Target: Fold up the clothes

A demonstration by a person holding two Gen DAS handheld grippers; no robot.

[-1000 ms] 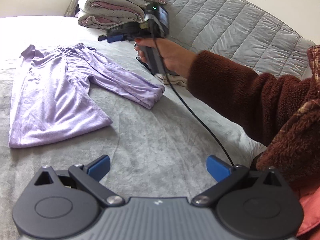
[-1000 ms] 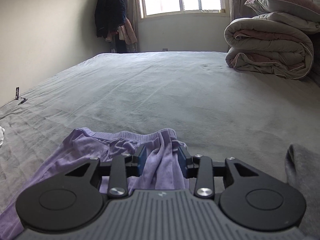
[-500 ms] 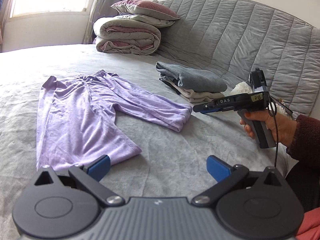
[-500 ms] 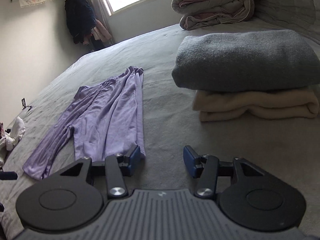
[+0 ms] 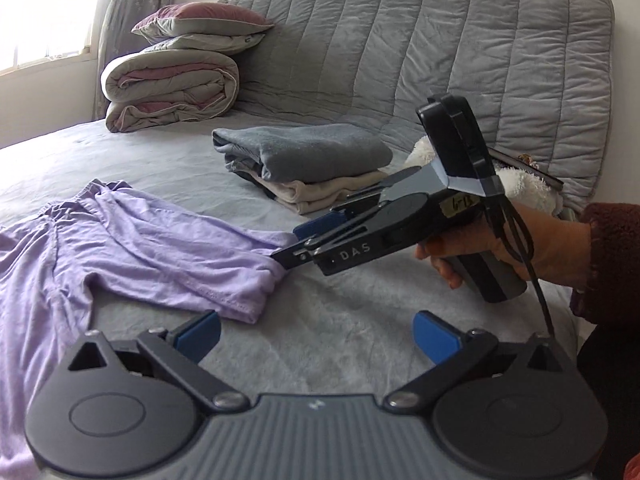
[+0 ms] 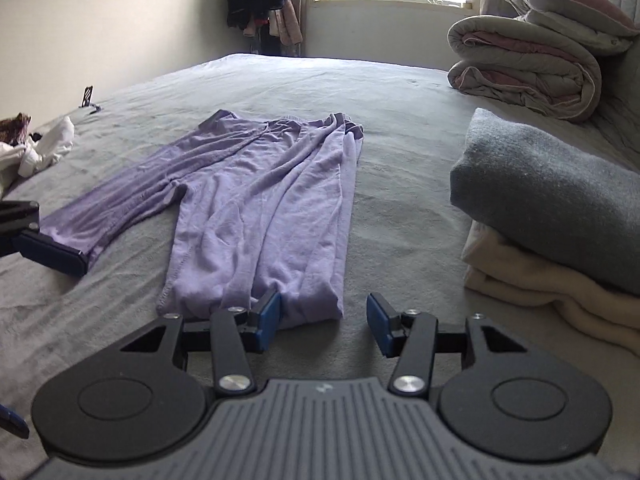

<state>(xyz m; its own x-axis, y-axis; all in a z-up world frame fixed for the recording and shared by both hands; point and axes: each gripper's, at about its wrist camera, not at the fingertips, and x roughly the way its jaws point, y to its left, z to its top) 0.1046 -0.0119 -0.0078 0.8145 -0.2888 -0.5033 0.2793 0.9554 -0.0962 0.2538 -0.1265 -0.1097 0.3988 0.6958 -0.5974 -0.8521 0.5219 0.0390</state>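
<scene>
Grey bed [image 6: 360, 92]: purple trousers [image 6: 256, 208] lie flat mid-frame. Right gripper [image 6: 324, 318], empty, is closing at a leg hem; left gripper [image 5: 316, 336] stands wide. Next: pinch both hems, fold

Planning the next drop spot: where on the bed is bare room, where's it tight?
Free: the wide bedspread beyond the purple pants, toward the window; also the strip between the pants and the folded stack. Crowded: the headboard side, with the stack and rolled duvet; loose clothes at the far left edge.
</scene>
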